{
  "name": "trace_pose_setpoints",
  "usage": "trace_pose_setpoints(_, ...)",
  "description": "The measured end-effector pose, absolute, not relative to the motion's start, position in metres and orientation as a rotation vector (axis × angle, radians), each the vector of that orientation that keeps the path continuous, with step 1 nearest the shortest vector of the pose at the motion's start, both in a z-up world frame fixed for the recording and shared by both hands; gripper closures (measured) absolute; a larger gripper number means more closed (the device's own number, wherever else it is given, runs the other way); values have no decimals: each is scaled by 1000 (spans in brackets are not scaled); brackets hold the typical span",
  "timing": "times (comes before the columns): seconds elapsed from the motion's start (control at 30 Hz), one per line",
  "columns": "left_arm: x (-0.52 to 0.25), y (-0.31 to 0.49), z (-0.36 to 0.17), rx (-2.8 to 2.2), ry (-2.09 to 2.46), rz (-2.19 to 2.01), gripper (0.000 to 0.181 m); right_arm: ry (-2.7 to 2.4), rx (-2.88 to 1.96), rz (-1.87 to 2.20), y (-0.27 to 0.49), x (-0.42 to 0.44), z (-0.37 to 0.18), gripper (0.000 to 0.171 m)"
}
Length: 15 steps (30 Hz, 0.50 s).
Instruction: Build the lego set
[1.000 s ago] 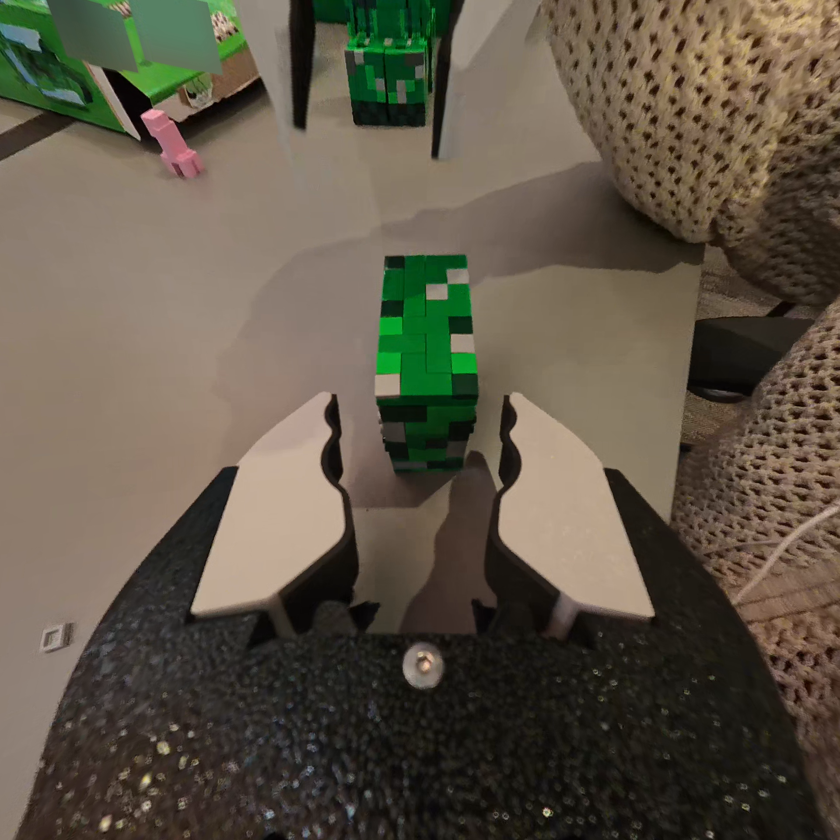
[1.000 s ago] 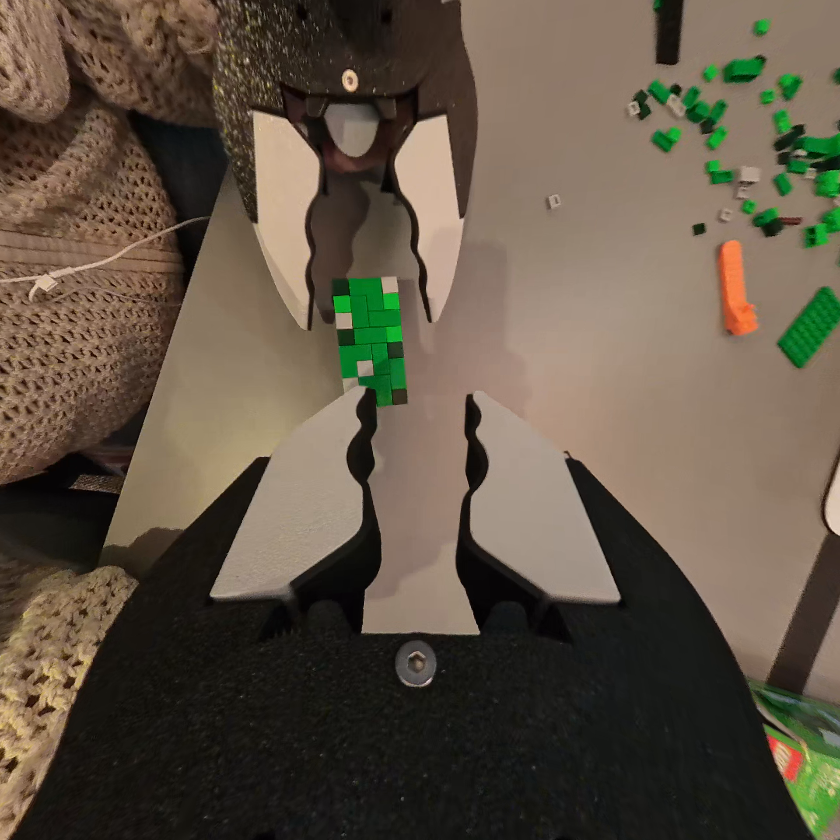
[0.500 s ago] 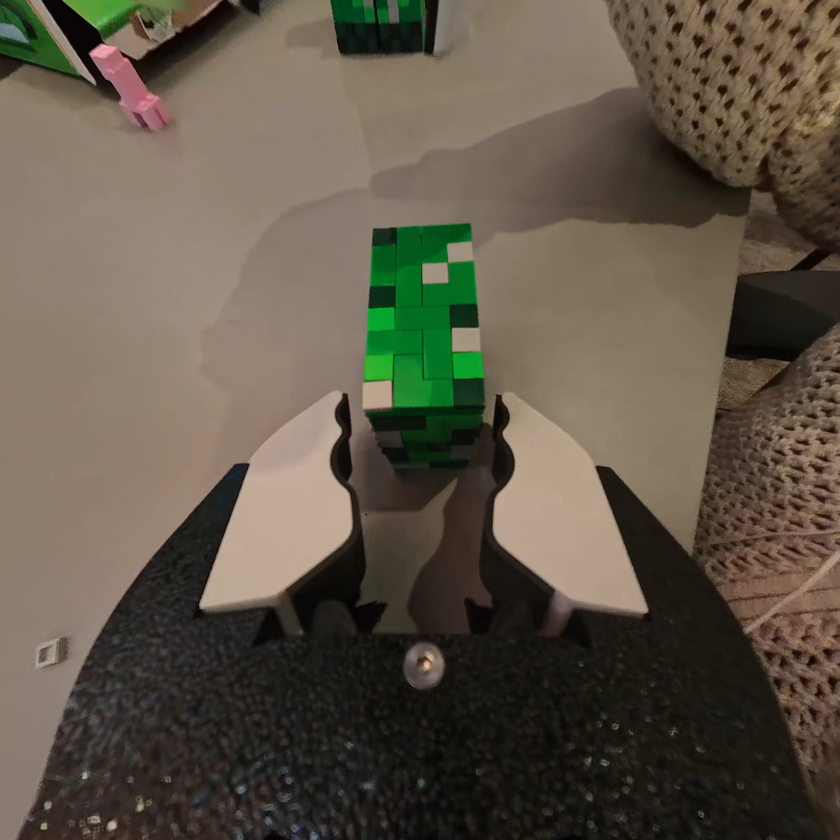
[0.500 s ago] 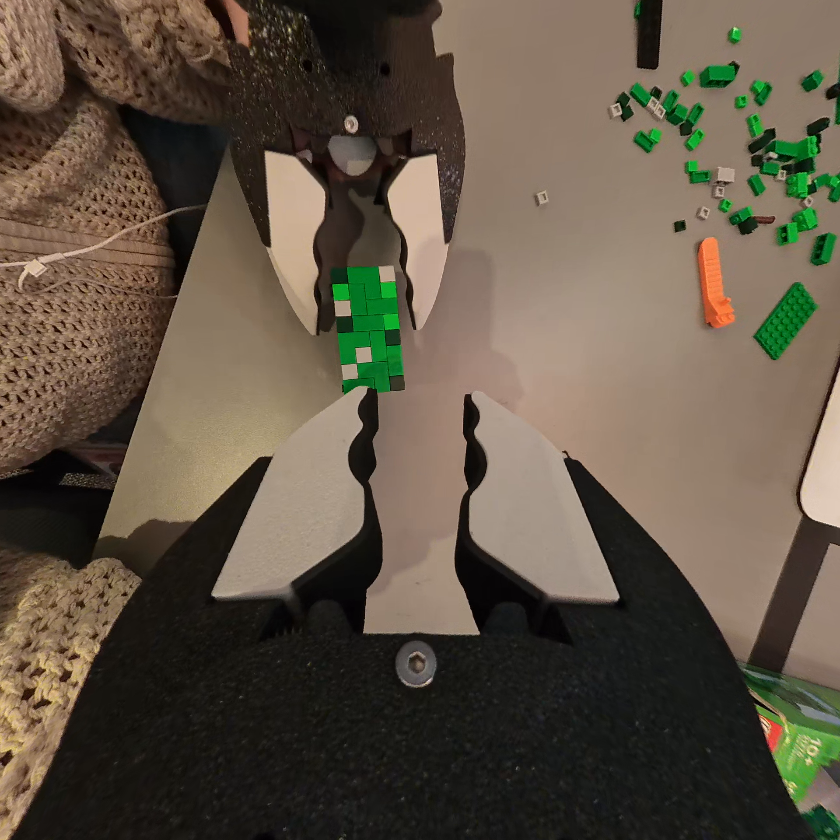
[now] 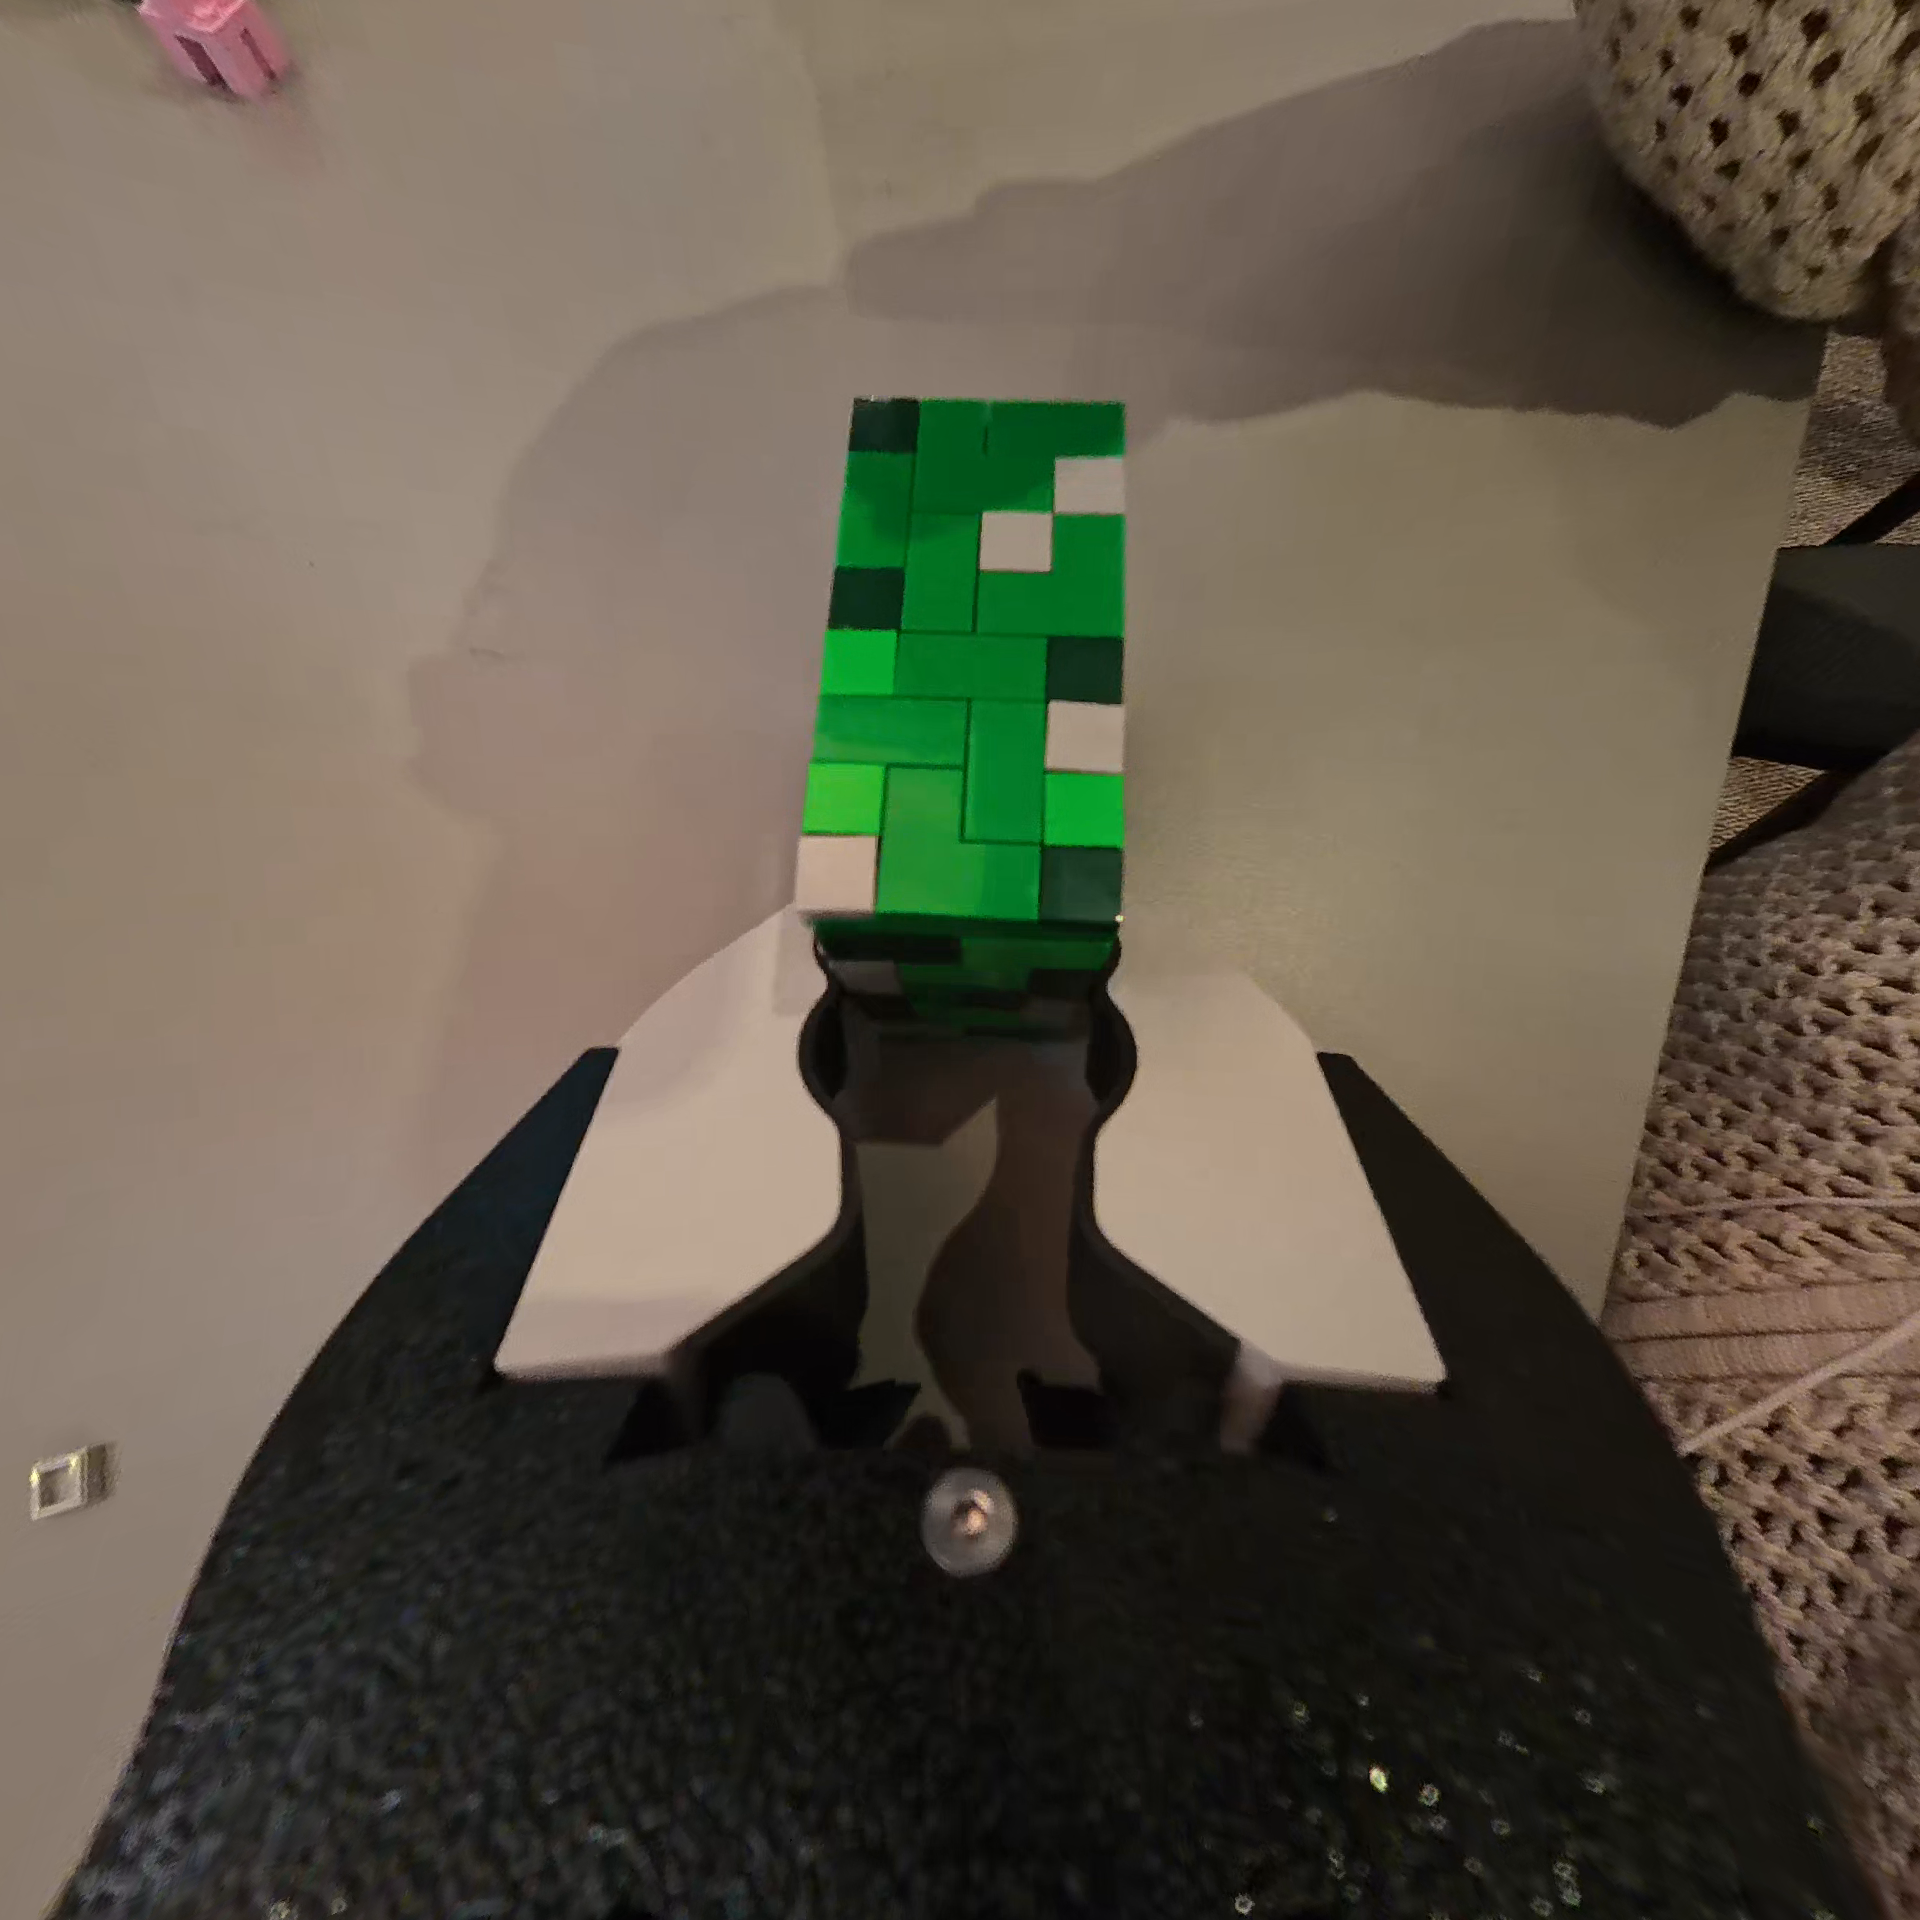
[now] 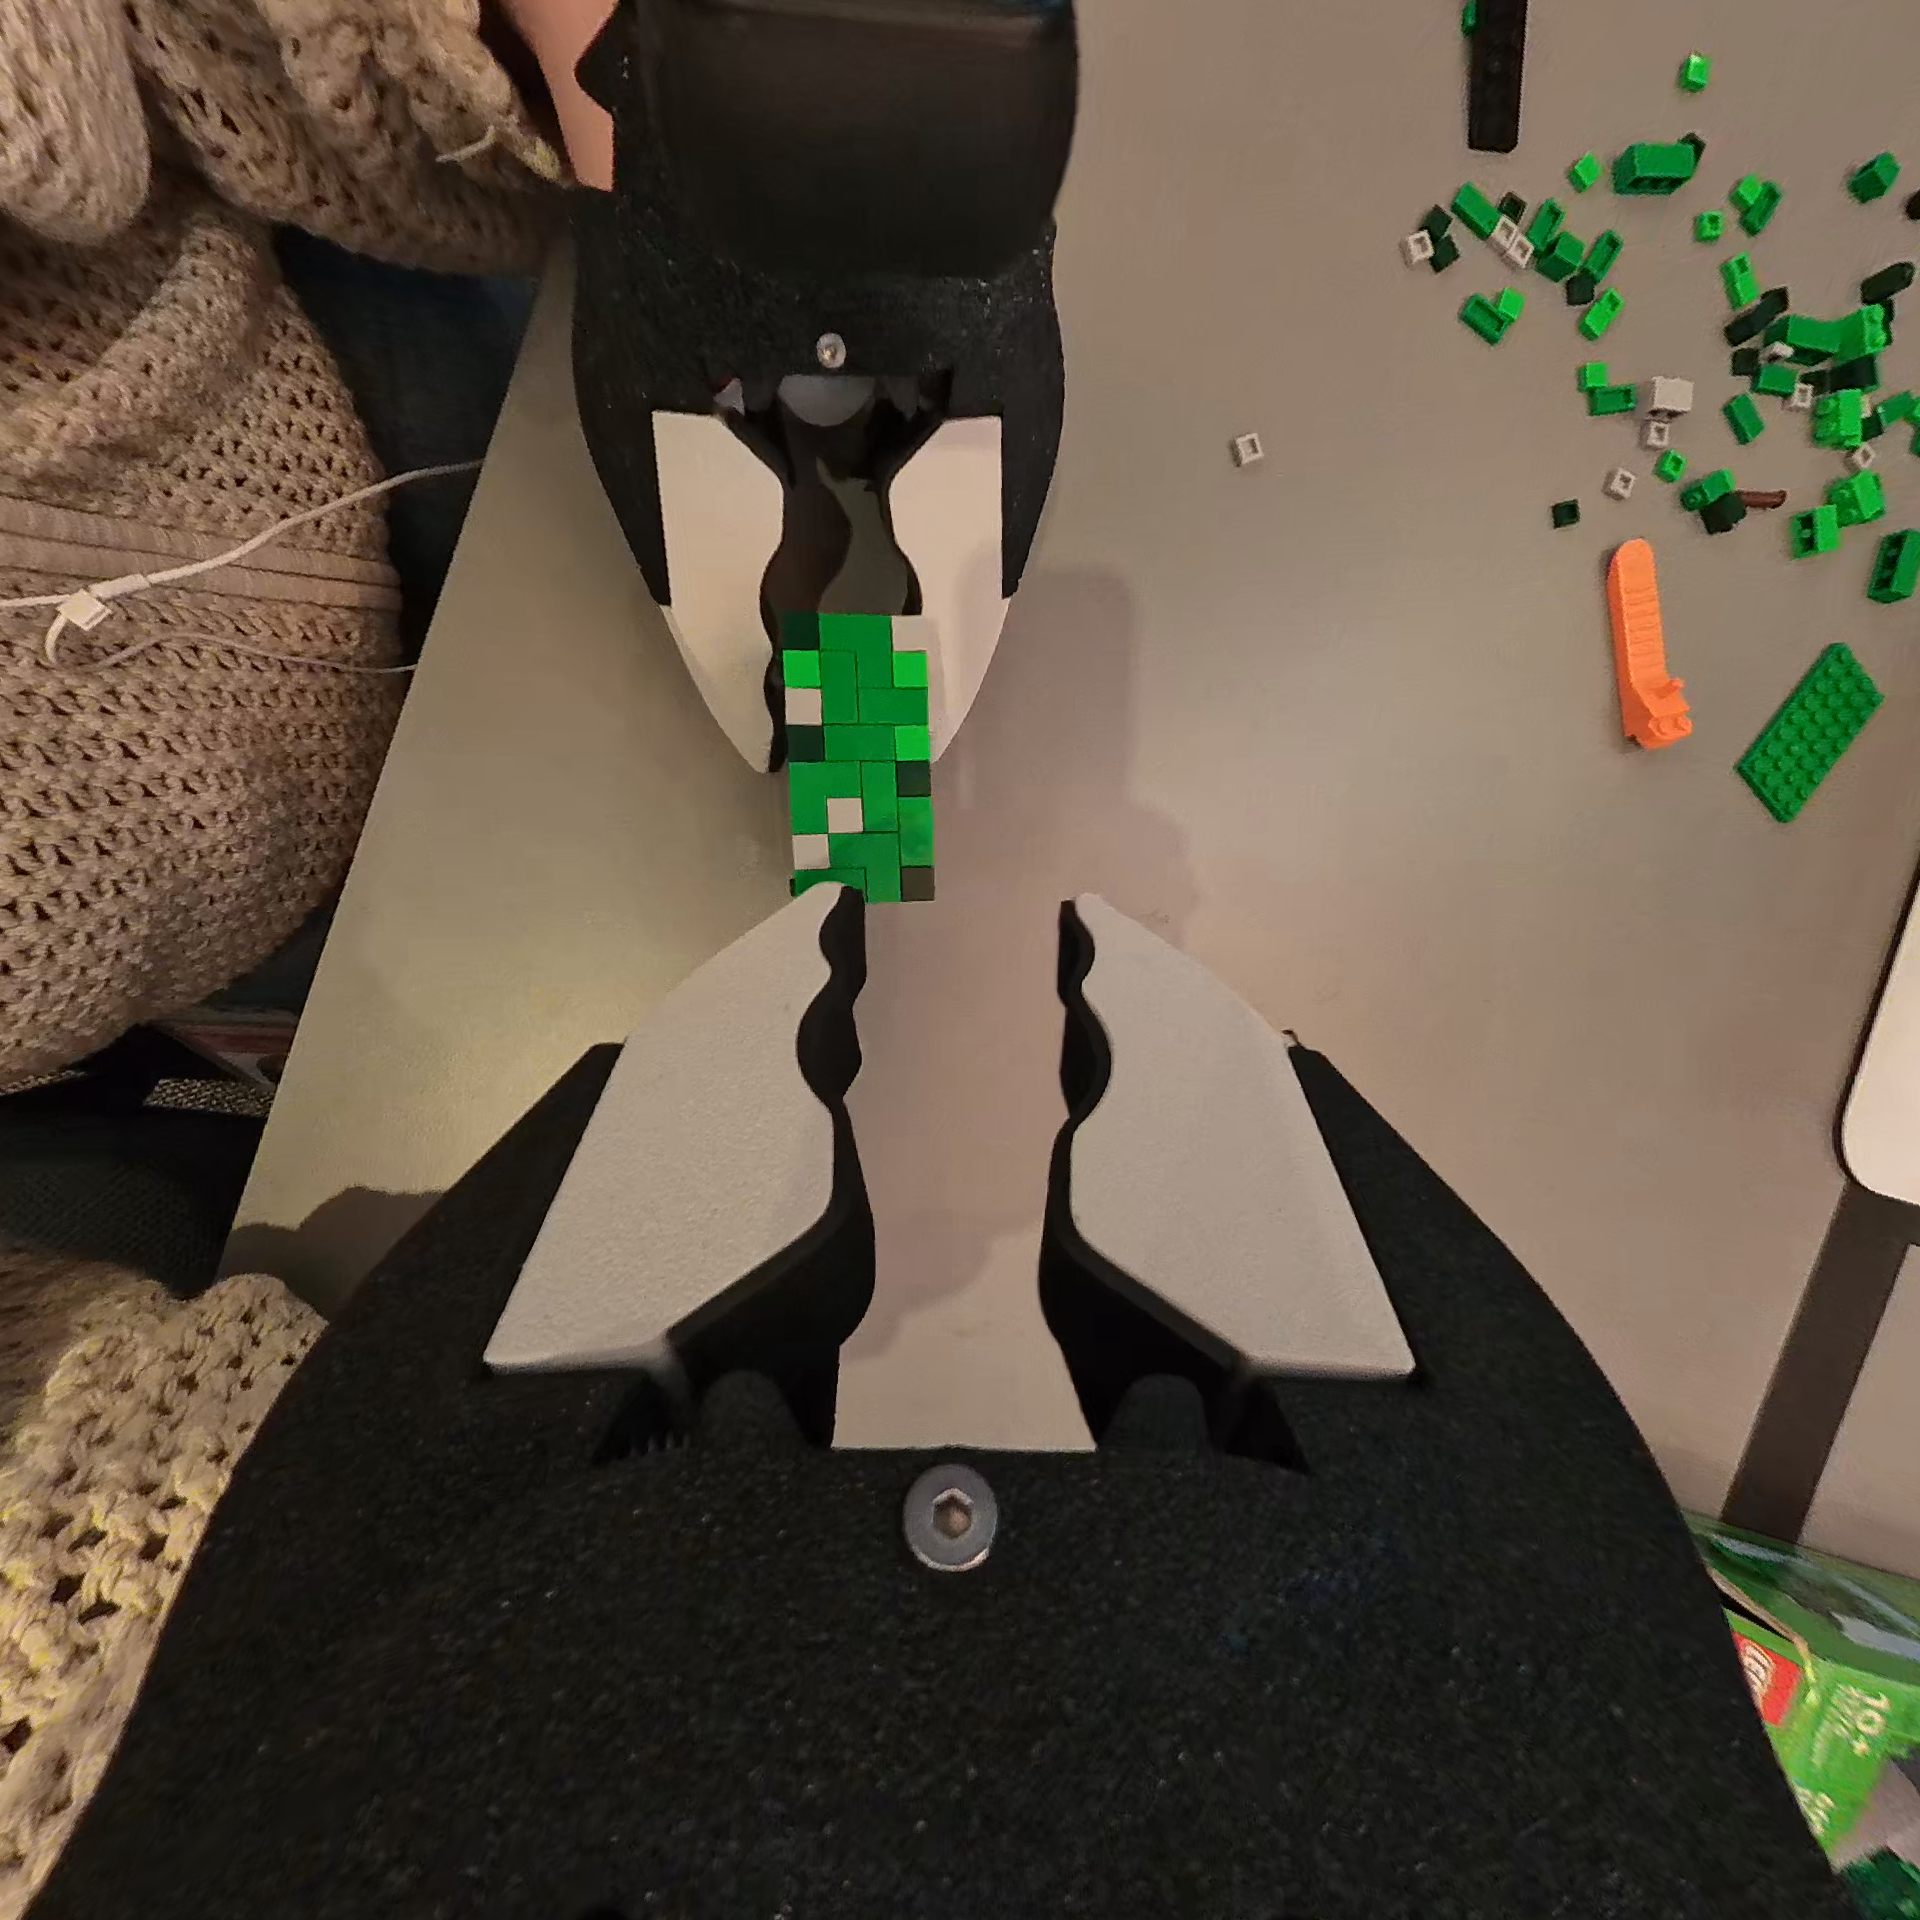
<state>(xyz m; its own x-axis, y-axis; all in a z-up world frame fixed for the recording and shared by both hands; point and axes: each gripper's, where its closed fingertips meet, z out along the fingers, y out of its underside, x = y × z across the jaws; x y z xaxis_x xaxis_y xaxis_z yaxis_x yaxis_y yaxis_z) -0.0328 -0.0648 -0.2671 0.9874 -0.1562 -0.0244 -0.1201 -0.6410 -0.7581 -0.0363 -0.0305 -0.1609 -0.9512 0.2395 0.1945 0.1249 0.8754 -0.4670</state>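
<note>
Glossy plastic block, matt tabletop

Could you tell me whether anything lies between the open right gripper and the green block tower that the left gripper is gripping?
Nothing visible does: bare grey table separates the right gripper from the green brick tower.

1. Lego block: pixel-like patchwork of bright green, dark green and white tiles.
2. Brick separator: orange.
3. Baseplate: green.
4. Desk: plain grey.
5. Figure at far desk edge: pink.
</note>
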Motion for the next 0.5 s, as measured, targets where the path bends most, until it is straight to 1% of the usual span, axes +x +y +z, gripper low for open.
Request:
trace_pose_setpoints(0.03, -33, -65, -267, -2273, 192, -51, 139, -2783, -285, 679, -31, -39, -160, 131)
trace_pose_setpoints(0.1, -34, -65, -266, -2269, 189, -29, 140, -2759, -301, 699, -32, -40, -155, 127)
trace_pose_setpoints(0.27, -41, -65, -264, -2252, 160, 58, 142, -2638, -160, 741, -42, -38, -142, 126)
trace_pose_setpoints(0.37, -41, -65, -259, -2221, 148, 35, 143, -2559, 37, 770, -55, -26, -152, 125)
trace_pose_setpoints(0.5, -42, -66, -249, -2159, 109, -20, 143, -2350, 202, 711, -50, -27, -167, 116)
